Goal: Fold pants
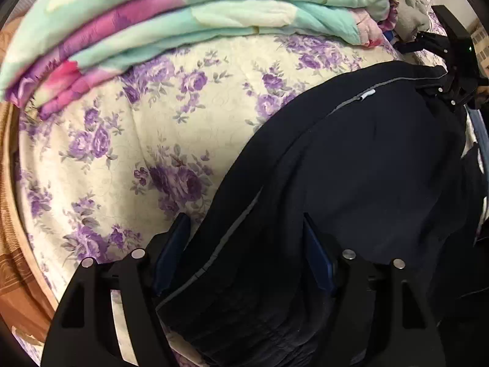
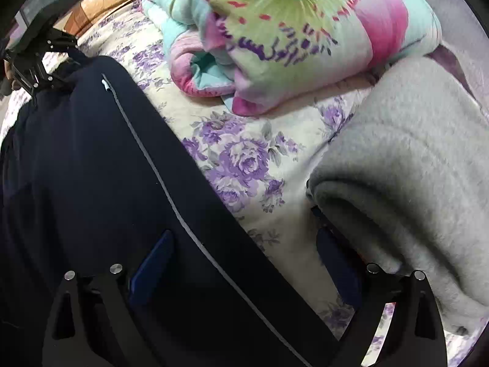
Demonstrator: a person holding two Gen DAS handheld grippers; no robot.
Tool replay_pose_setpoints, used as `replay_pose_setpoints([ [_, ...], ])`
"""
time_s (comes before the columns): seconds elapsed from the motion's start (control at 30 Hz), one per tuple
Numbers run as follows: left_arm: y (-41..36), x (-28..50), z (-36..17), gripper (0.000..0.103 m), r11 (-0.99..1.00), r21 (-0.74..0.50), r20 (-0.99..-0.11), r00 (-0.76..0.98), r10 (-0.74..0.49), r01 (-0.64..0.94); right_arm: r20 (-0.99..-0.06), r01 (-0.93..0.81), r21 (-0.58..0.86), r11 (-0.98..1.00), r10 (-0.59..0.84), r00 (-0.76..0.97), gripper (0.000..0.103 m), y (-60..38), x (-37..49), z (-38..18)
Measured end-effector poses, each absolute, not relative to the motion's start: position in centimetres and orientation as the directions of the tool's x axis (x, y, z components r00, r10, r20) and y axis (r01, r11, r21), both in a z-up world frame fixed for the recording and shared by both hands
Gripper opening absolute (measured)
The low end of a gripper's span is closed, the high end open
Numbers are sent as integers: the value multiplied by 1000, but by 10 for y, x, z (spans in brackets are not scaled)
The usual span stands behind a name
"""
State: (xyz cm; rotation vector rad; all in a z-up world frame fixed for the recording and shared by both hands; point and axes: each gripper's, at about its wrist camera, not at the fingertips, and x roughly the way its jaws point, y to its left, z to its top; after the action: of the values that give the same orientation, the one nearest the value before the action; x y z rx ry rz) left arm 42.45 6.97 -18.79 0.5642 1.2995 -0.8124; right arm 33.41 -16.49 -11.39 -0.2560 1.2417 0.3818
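Note:
Dark navy pants [image 1: 351, 168] with a thin grey side stripe lie across the floral bedsheet [image 1: 116, 140]; they also fill the left of the right wrist view [image 2: 91, 168]. My left gripper [image 1: 247, 244] is open, its blue-padded fingers [image 1: 171, 247] straddling the near edge of the pants. My right gripper [image 2: 247, 263] is open too, one finger on the pants, the other beside the grey blanket. Each gripper shows at the far end of the pants in the other's view, the right one [image 1: 449, 70] and the left one [image 2: 39, 61]; their jaws there are unclear.
A folded pink and teal quilt [image 1: 183, 24] lies at the far side of the bed, also in the right wrist view [image 2: 290, 36]. A folded grey blanket [image 2: 406, 165] sits at the right. The wooden bed frame [image 1: 15, 244] runs along the left.

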Motion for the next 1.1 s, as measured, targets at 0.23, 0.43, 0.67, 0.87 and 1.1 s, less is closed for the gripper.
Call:
replay_pose_setpoints([
  [0.23, 78, 471, -178, 69, 649, -161, -981, -45, -191, 744, -947, -412, 99, 906, 213, 242, 95, -199, 317, -108],
  [0.43, 124, 487, -158, 62, 652, -249, -962, -104, -253, 716, -948, -424, 104, 900, 219, 231, 95, -209, 309, -112],
  [0.67, 158, 480, -127, 62, 619, -265, -952, -99, -289, 740, -947, -434, 112, 894, 228, 227, 95, -212, 314, -111],
  [0.87, 169, 478, -121, 70, 599, -266, -952, -108, -287, 755, -944, -431, 113, 895, 233, 236, 95, -207, 322, -112],
  [1.1, 184, 486, -151, 62, 629, -235, -968, -124, -216, 741, -946, -418, 109, 902, 223, 235, 93, -199, 330, -115],
])
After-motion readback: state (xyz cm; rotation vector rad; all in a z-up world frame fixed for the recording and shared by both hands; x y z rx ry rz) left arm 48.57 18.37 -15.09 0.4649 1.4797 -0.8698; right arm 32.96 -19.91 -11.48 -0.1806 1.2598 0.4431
